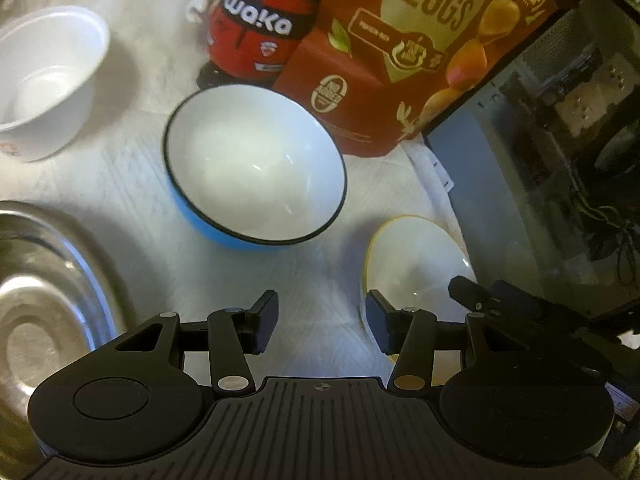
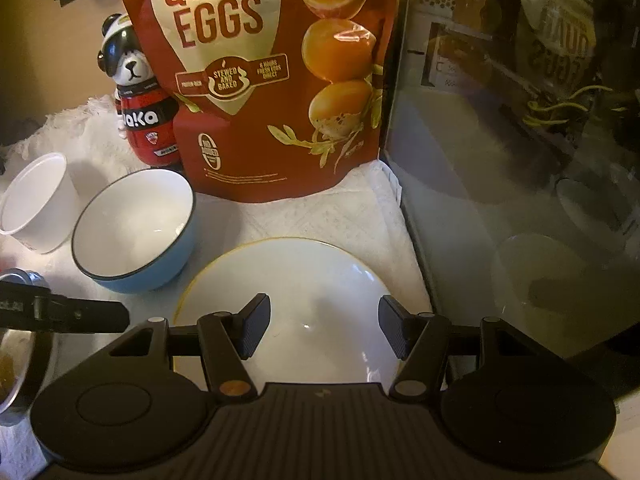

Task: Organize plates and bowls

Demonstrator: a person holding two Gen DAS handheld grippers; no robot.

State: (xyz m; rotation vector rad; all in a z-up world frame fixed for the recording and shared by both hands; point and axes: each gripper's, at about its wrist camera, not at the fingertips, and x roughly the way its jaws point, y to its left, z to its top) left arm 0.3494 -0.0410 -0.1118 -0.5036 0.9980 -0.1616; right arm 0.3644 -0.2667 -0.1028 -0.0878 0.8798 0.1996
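Right gripper [image 2: 322, 326] jaws apart above white plate [image 2: 288, 280], left gripper [image 1: 322, 322] jaws apart, empty, blue bowl [image 1: 256, 168] ahead

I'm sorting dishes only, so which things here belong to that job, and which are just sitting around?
Part of the job:
blue bowl
white bowl
yellow-rimmed plate
metal bowl

Just lying about:
quail eggs bag
bear figurine

Three bowls [image 1: 256, 164], one plate [image 2: 304, 308]

Blue bowl [image 1: 256, 168] upright; yellow-rimmed white plate [image 2: 304, 280] flat beside.
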